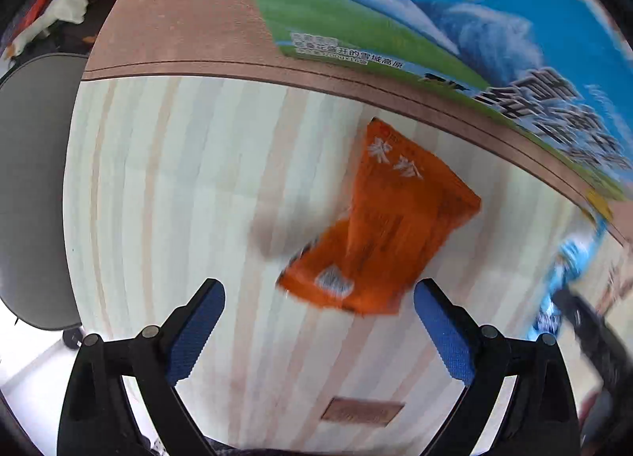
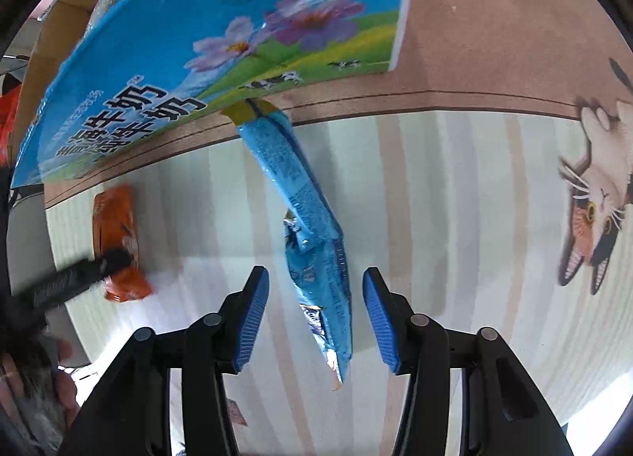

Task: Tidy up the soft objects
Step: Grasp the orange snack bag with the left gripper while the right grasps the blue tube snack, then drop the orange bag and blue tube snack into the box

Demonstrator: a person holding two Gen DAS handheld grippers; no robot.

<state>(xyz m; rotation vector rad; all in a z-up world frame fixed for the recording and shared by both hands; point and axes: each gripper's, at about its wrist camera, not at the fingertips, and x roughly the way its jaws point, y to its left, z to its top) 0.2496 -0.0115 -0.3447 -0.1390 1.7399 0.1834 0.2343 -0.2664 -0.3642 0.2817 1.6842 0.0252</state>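
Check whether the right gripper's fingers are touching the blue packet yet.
Apart. In the right wrist view the right gripper is open, with striped table showing between each blue finger pad and the blue packet.

1. The left gripper (image 1: 319, 299), a black plastic two-finger tool with blue ribbed pads (image 1: 196, 331), has its jaws spread wide apart, nothing pressed between them.
2. Its fingers point forward and downward, the two pads angled outward in a V.
3. The right gripper (image 2: 316, 289), of the same black build with blue ribbed pads (image 2: 253, 321), also stands with jaws parted, neither pad touching anything.
4. In the right wrist view the left gripper's black fingertip (image 2: 114, 258) reaches in from the left edge, blurred, with bare fingers of the person's left hand (image 2: 65, 380) behind it.
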